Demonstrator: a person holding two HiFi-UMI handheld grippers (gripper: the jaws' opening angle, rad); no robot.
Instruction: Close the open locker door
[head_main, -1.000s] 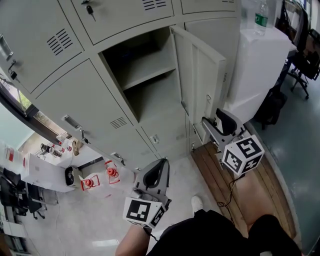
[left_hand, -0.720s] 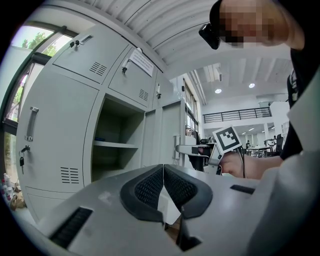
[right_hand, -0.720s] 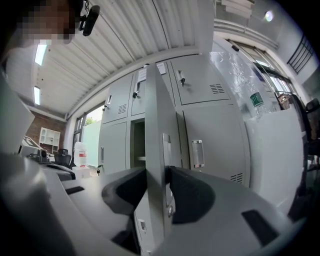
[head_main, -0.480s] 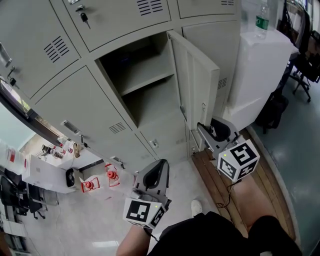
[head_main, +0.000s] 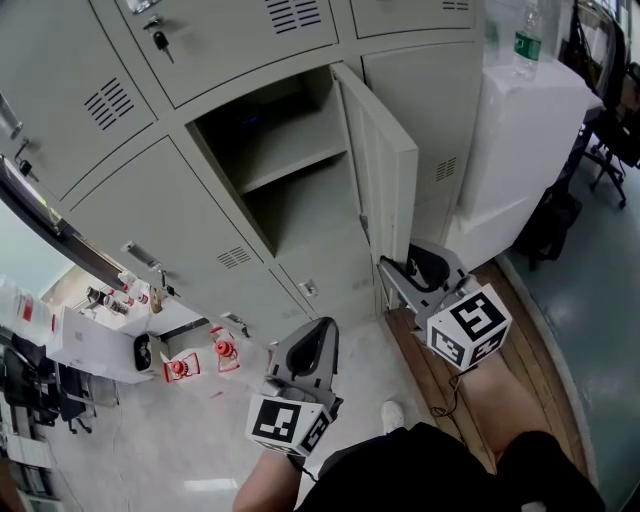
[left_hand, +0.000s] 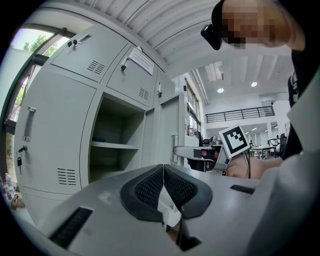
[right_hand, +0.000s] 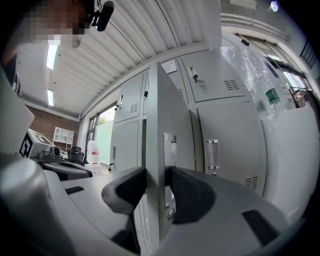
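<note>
The grey locker door (head_main: 385, 170) stands half open, swung out from its empty compartment (head_main: 290, 190), which has one shelf. My right gripper (head_main: 398, 262) is at the door's lower free edge. In the right gripper view the door edge (right_hand: 159, 125) stands between the two pads of the right gripper (right_hand: 157, 182); both pads touch it, and the jaws are opening slightly. My left gripper (head_main: 312, 340) hangs low in front of the lockers, away from the door. In the left gripper view the left gripper (left_hand: 163, 172) is shut with nothing held.
A white cabinet (head_main: 520, 140) with a plastic bottle (head_main: 521, 40) on top stands right of the lockers, close behind the door. A wooden platform (head_main: 445, 370) lies under my right gripper. Red items (head_main: 222, 345) sit on the floor at the left. An office chair (head_main: 612, 130) is far right.
The right gripper has moved left with the door edge between its jaws, and the door has swung partway toward the compartment. The left gripper has stayed put.
</note>
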